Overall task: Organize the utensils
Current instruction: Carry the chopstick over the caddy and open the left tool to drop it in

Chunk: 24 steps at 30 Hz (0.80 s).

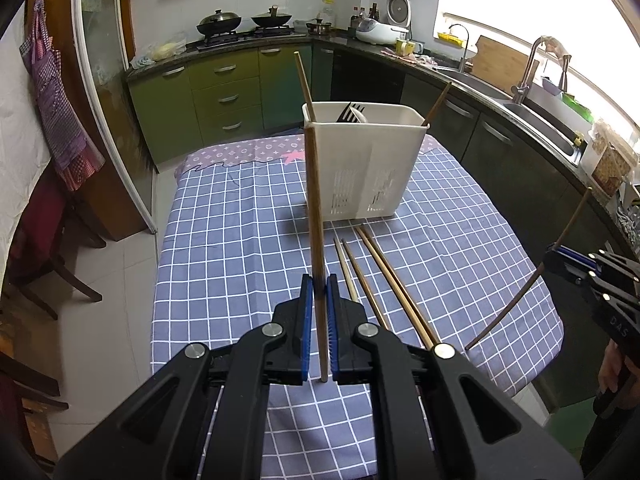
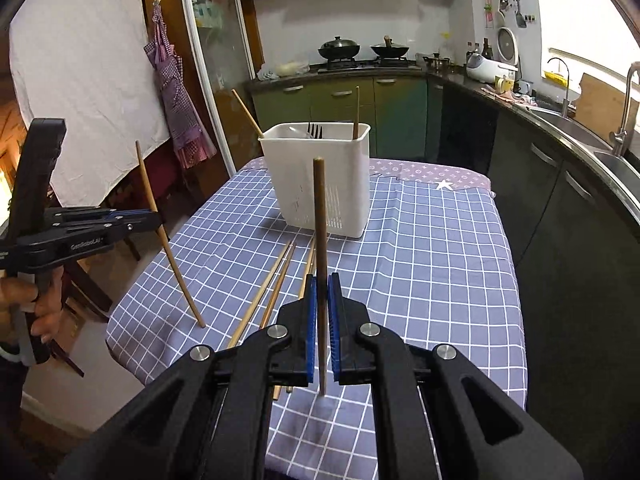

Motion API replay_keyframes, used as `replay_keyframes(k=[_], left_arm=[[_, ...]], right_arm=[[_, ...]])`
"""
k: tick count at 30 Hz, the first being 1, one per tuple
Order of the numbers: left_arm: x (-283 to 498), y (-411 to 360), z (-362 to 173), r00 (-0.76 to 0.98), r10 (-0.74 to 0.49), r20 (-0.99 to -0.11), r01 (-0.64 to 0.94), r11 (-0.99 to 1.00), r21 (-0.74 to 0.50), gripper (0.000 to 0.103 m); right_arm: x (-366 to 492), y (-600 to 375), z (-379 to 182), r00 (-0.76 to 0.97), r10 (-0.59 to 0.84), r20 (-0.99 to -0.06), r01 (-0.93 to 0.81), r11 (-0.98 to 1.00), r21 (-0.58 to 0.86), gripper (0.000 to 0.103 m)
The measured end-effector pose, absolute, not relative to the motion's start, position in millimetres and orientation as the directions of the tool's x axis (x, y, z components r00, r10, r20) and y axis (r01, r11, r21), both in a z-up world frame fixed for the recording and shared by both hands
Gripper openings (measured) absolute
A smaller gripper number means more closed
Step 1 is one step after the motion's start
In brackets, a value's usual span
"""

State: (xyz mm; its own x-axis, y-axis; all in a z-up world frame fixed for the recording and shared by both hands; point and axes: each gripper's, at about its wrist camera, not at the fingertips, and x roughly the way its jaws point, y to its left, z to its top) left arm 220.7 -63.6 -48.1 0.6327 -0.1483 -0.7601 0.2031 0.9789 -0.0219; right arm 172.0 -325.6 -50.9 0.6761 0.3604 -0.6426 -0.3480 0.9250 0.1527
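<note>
Chopsticks of brown wood point(image 1: 380, 276) lie loose on your checked worktop point(image 1: 240, 240) before the white plastic caddy point(image 1: 360, 160). Your left hand-held gripper point(image 1: 319, 292) clamps a pale wooden chopstick point(image 1: 314, 208); your right hand-held gripper point(image 2: 322, 292) clamps a dark wooden chopstick point(image 2: 319, 220).

Stove: two lidded woks point(image 1: 219, 22) point(image 1: 272, 18)
Counter: white rice cooker point(image 1: 380, 30), sink faucet point(image 1: 528, 68)
Door: checked apron point(image 2: 174, 92) hung
Cabinets: green drawers point(image 1: 226, 96)

One white slotted plastic utensil holder point(image 1: 366, 160) stands on the table. Two wooden chopsticks point(image 1: 303, 80) lean out of it, beside one black fork point(image 2: 315, 131). Four wooden chopsticks point(image 1: 384, 276) lie on the blue checked cloth point(image 1: 240, 240). Two more are held up, one light chopstick point(image 1: 316, 220) and one dark chopstick point(image 2: 320, 240)
</note>
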Motion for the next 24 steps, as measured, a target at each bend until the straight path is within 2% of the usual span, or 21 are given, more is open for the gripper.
replay_keyframes(k=[17, 24], left_arm=[[226.1, -68.8, -35.2, 0.633, -0.164, -0.757, 0.220, 0.975, -0.028, 0.007], [242.6, -77.3, 0.1, 0.662, -0.172, -0.729, 0.224, 0.974, -0.026, 0.007]], right_arm=[[170.7, -327.8, -52.9, 0.668, 0.372, -0.645, -0.353, 0.921, 0.166, 0.007], [171.0, -327.7, -53.1, 0.666, 0.376, -0.644, -0.354, 0.920, 0.170, 0.007]])
